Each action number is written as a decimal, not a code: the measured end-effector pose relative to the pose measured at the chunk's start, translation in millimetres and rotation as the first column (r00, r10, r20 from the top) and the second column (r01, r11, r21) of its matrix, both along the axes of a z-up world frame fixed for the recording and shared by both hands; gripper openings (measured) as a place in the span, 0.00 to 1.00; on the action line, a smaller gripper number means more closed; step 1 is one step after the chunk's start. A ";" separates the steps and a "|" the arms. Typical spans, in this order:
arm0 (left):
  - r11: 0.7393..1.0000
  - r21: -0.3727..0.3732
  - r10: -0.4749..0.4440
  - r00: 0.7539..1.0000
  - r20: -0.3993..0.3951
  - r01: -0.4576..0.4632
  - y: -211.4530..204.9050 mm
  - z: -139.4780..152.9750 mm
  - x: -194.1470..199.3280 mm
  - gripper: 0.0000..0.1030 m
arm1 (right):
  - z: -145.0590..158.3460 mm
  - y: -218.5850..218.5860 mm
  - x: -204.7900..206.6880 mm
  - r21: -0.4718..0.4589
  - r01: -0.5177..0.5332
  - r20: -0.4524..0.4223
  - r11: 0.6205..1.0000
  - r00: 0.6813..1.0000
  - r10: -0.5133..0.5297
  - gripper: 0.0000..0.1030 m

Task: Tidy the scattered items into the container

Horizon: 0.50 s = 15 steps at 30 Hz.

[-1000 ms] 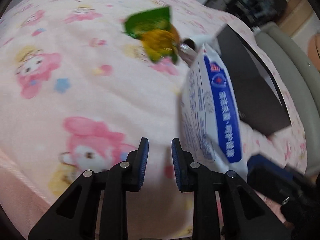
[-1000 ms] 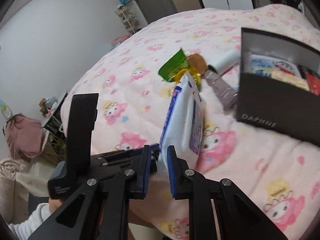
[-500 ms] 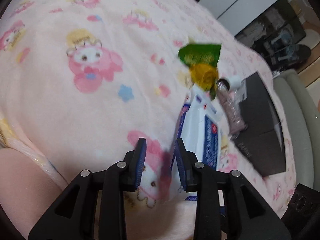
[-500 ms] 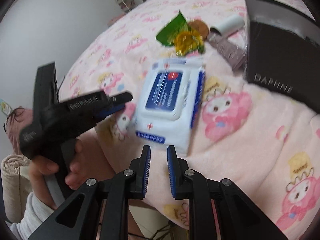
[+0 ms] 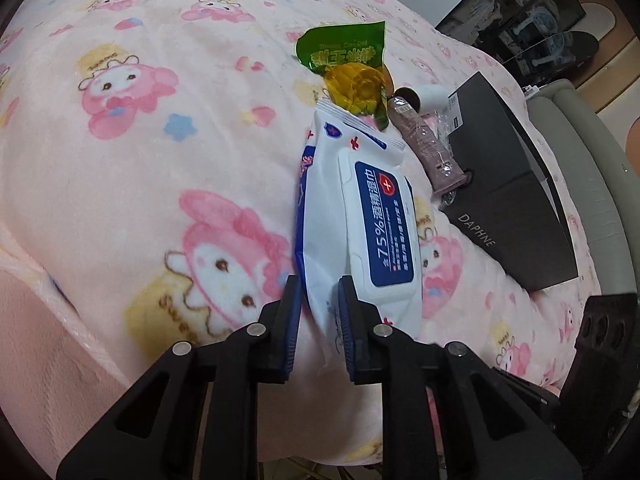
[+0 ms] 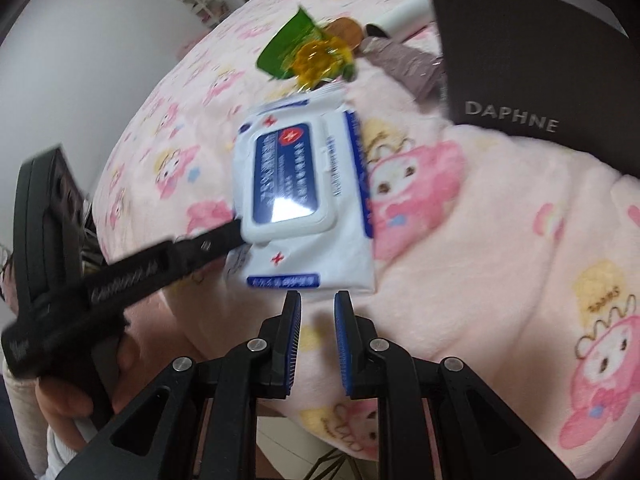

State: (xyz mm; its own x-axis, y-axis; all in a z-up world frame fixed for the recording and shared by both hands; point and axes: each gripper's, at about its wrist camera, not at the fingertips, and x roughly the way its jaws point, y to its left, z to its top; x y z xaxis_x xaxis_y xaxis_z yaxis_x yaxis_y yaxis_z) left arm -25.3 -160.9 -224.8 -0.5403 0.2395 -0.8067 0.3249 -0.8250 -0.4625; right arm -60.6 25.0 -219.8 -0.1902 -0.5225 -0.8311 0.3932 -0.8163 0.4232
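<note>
A white and blue wet-wipes pack lies on the pink cartoon blanket. My left gripper is shut on its near left corner; the right wrist view shows that gripper at the left edge of the pack. My right gripper hovers just short of the pack's near edge, fingers close together with nothing between them. The black "DAPHNE" box stands to the right, also in the right wrist view. A green and yellow snack packet and a mauve tube lie beyond the pack.
A white cylinder rests behind the tube, against the box. A person's hand holds the left gripper at the bed's near edge. The blanket stretches wide to the left. A grey padded bed frame runs behind the box.
The wipes pack has gone from upright in my right gripper to lying flat on the blanket. My left gripper has come in and closed on its corner. The right gripper has drawn back.
</note>
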 end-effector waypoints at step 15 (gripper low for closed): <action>0.994 0.108 0.013 1.000 0.019 -0.015 -8.9 -9.4 -3.0 0.16 | -17.4 -12.2 -0.2 -0.017 -0.040 0.095 0.999 0.995 0.042 0.19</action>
